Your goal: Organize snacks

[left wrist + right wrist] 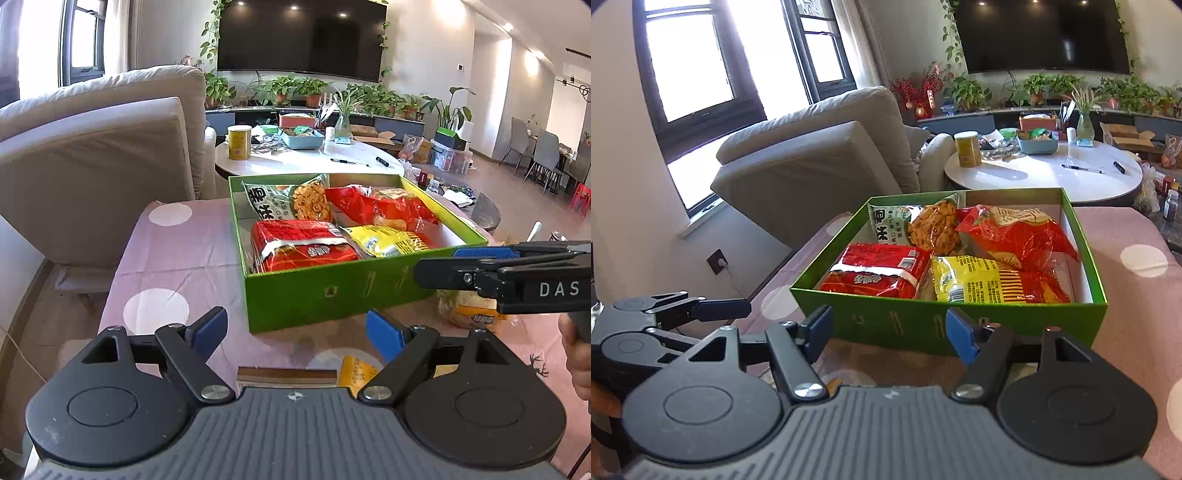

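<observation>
A green box (pixel 332 291) stands on the pink dotted tablecloth (pixel 177 254). It holds a green-and-white bag of orange snacks (pixel 291 201), a red bag (pixel 384 206), a red packet (pixel 303 245) and a yellow packet (pixel 388 240). My left gripper (pixel 295 334) is open and empty just before the box's near wall. My right gripper (pixel 436 263) comes in from the right at the box's near right corner, above a pale yellow snack bag (pixel 469 312) on the cloth. In the right wrist view the right gripper (pixel 890 336) is open and empty before the box (pixel 1034 321).
A small yellow packet (pixel 354 369) lies on the cloth under the left gripper. A beige armchair (pixel 99 158) stands to the left. Behind the box is a white round table (pixel 306 158) with a yellow can, a blue tray and pens. A hand (pixel 580 354) shows at the right edge.
</observation>
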### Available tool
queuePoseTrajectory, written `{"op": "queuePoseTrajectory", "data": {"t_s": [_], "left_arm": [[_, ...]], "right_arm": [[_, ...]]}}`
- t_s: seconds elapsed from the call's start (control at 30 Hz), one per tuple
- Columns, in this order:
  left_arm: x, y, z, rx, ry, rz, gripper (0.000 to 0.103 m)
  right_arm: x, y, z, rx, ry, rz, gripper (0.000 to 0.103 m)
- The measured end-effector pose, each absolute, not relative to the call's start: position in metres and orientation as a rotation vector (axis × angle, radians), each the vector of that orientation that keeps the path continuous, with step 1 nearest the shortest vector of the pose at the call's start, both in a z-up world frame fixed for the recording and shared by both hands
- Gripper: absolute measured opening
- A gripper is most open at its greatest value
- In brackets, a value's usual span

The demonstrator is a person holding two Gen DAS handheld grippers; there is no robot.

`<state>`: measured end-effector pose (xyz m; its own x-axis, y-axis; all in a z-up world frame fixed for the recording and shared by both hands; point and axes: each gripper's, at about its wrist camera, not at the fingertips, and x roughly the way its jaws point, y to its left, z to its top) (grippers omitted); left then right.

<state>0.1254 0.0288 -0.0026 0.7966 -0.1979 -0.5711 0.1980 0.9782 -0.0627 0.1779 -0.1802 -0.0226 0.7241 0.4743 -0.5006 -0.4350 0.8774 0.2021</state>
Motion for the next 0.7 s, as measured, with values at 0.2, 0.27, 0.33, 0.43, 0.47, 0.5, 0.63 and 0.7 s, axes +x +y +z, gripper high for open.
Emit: {"op": "queuePoseTrajectory", "data": {"t_s": [0.2,0.27,0.33,0.43,0.47,0.5,0.63,0.7], "left_arm": [[0.111,0.027,-0.004,-0.004,0.609,-0.2,0.083],[0.106,0.027,-0.003,-0.014,0.605,-0.2,0.083],[0.102,0.027,-0.002,-0.018,0.605,-0.2,0.083],[0.096,0.026,-0.001,-0.02,0.598,-0.199,0.083],[0.093,0.026,-0.001,-0.021,0.593,-0.203,0.083],[0.091,0.025,-0.001,-0.021,0.59,-0.205,0.083],[0.082,0.023,0.001,-0.01,0.579,-0.206,0.083],[0.079,0.022,0.001,-0.011,0.577,-0.207,0.083]], "right_arm": [[0.158,-0.182,-0.019,0.037,0.538,0.477,0.067],[0.152,-0.184,-0.018,0.043,0.525,0.472,0.068],[0.145,-0.185,-0.016,0.04,0.506,0.464,0.068],[0.135,-0.187,-0.013,0.043,0.485,0.451,0.068],[0.132,-0.187,-0.012,0.048,0.483,0.45,0.068],[0.13,-0.188,-0.012,0.052,0.481,0.443,0.068],[0.119,-0.191,-0.012,0.056,0.443,0.402,0.068],[0.117,-0.194,-0.011,0.076,0.449,0.4,0.068]]}}
